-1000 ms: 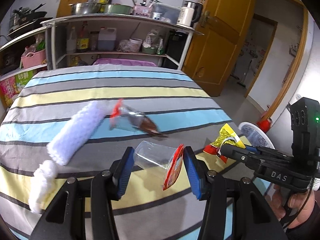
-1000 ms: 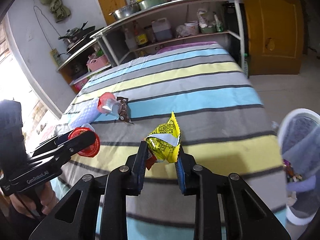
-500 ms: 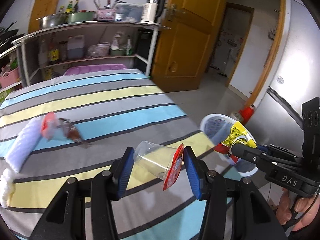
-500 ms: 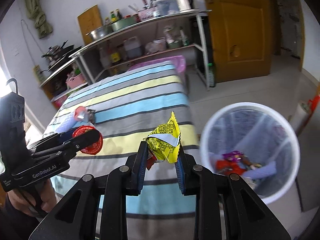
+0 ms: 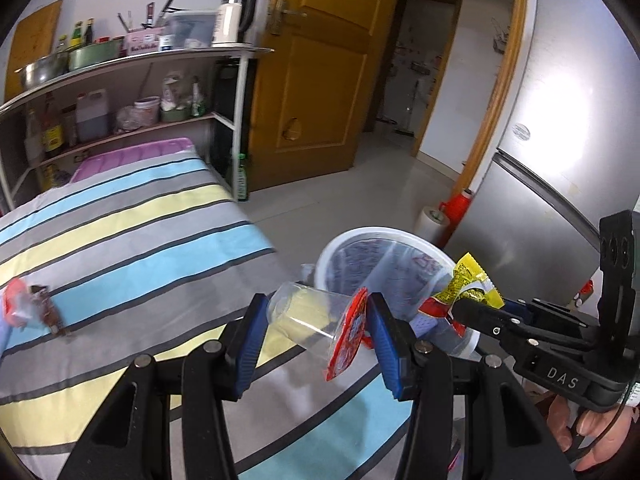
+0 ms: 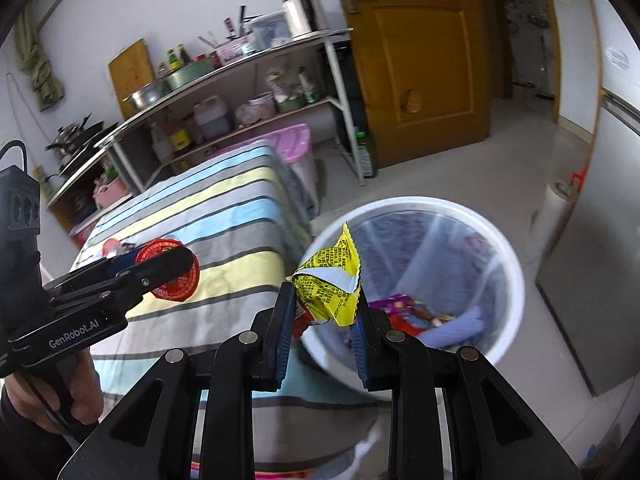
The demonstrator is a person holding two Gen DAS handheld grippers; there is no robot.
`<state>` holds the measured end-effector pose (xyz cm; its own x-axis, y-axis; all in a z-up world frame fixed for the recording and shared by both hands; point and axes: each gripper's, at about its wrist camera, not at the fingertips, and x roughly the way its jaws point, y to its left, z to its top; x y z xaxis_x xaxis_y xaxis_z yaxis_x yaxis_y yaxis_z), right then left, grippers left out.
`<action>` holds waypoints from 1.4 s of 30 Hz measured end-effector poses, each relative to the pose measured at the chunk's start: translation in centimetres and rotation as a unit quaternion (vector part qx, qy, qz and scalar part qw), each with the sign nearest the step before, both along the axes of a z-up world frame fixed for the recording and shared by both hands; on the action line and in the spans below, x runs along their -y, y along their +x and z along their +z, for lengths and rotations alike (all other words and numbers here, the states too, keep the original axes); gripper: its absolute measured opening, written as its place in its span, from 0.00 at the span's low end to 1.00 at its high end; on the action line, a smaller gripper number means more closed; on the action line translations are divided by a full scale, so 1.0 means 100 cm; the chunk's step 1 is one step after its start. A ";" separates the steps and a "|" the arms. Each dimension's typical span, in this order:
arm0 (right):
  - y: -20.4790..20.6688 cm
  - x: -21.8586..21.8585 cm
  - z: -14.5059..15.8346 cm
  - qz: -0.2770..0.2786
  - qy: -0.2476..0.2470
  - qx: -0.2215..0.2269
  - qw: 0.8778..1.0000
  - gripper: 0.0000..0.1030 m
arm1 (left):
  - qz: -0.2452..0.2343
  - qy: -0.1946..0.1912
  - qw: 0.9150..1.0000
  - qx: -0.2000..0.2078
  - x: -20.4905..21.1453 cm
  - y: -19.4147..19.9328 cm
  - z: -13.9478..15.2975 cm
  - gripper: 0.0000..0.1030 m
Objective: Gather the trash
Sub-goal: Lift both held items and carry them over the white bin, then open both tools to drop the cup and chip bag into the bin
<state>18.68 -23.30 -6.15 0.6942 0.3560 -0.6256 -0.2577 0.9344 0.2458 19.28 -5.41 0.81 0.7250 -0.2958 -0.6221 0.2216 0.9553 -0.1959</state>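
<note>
Striped bedding (image 5: 132,236) fills the lower left of both wrist views, with a tiled floor and a white waste bin (image 6: 514,276) just beside the bed's edge. Nearest the left wrist camera, the left gripper (image 5: 316,320) is clamped on a clear plastic cup (image 5: 308,314) lying on its side between the blue pads, its red peel-back lid (image 5: 348,334) hanging at the right-hand pad. Nearest the right wrist camera, the right gripper (image 6: 322,316) pinches a crumpled yellow snack wrapper (image 6: 330,284), which sits in front of the near rim of the bin; discarded wrappers already lie in the bin's liner. Step in hand, as judged: carrying both pieces to the bin. The next move calls for bringing each gripper fully over the bin's mouth and then parting its jaws; the cup appears to be short of the rim, over the bed's edge, so it needs the longer travel. Farther back on the bedding, another wrapper with a red cap (image 5: 24,308) remains to be collected. Beyond stand a metal shelf of kitchen goods (image 5: 132,80) and a wooden door (image 5: 320,64).
</note>
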 end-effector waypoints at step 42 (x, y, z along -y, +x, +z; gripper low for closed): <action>0.052 0.070 -0.054 -0.077 -0.010 -0.056 0.995 0.38 | -0.061 0.007 0.996 -0.063 0.085 0.075 -0.044 0.57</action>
<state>23.84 -30.34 -11.55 0.6656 0.2373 -0.7075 -0.0836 0.9658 0.2453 26.78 -13.87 -3.59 0.6004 -0.3671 -0.7104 0.3111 0.9257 -0.2153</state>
